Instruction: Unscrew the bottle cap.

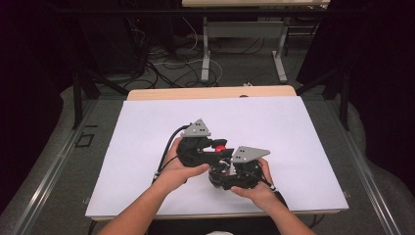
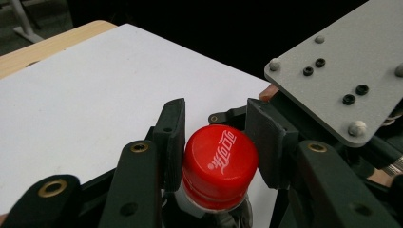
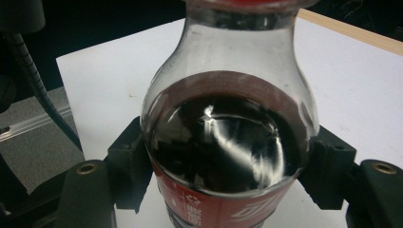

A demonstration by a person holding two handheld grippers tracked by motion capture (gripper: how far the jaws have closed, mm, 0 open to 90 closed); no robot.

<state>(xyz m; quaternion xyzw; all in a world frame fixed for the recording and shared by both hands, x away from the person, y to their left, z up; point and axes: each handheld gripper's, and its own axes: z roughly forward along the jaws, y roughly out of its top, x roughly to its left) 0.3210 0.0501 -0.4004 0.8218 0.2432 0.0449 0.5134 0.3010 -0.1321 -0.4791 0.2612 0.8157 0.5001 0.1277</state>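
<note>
A clear cola bottle [image 3: 223,142], part full of dark drink, with a red label, stands at the middle of the white mat [image 1: 137,147]. My right gripper [image 3: 228,161] is shut on its body, a pad pressed to each side. The red cap [image 2: 218,159] carries white script. My left gripper [image 2: 216,114] is shut on that cap, with the pads [image 2: 172,128] against its sides. In the high view the cap [image 1: 220,148] shows as a red spot between the left gripper [image 1: 214,146] and the right gripper [image 1: 222,175], each held by a hand.
The mat covers a wooden table [image 1: 210,92] with bare white room on every side of the hands. The right gripper's grey plate [image 2: 342,71] sits close beside the left jaws. Beyond the far edge are cables [image 1: 166,68] and table legs [image 1: 205,54] on the floor.
</note>
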